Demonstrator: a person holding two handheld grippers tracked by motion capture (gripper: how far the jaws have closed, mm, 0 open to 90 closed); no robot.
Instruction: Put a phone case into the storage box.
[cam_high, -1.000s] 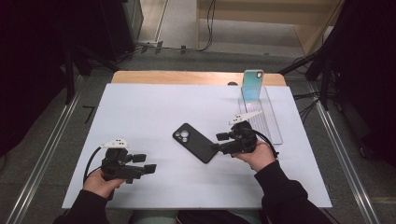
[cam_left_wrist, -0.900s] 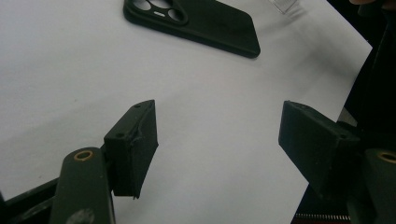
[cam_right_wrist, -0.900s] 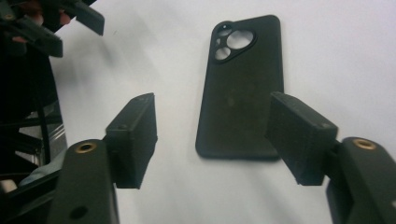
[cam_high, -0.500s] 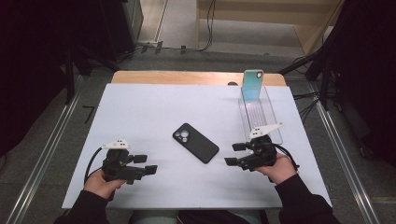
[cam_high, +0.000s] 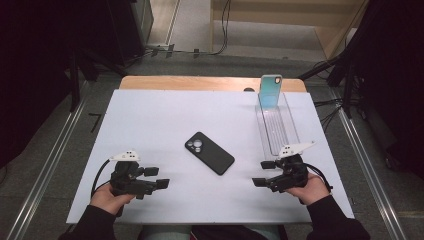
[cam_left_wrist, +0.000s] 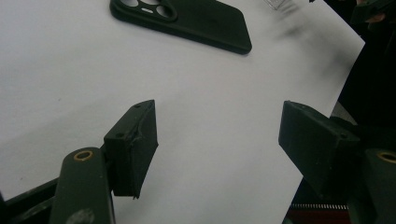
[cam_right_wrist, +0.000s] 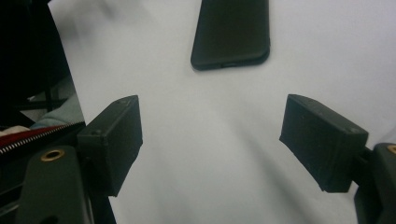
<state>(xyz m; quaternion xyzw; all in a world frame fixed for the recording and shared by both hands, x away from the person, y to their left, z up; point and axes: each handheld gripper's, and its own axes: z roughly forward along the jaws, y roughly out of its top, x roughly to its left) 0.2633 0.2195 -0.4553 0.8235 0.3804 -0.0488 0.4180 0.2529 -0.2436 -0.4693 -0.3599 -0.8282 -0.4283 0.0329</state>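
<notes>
So the person's got 2 grippers out over a white sheet (cam_high: 150, 125) covering the table, 1 in each hand, both sitting near the near edge. The left gripper (cam_high: 157, 177) is at the near left, resting low by the sheet, and in the left gripper view its jaws are spread wide with just bare white sheet between them, so it's got hold of nothing. The right gripper (cam_high: 266, 173) is at the near right, pointing toward the middle, and the right gripper view tells the same story: jaws gaping wide apart, nothing between them. The black phone (cam_high: 209, 153) lies flat about in the middle of the sheet, camera side up and turned on a diagonal, camera end toward the far left. It's between the 2 grippers but a bit farther out, well apart from both, not touching anything. In the right gripper view the phone's bottom end (cam_right_wrist: 231, 32) sits up ahead of the open jaws. Over on the far right there's a clear plastic tray (cam_high: 292, 131) running near-to-far, and a teal phone case (cam_high: 270, 91) stands upright at its far end. The right gripper is just near of that tray's near end.
</notes>
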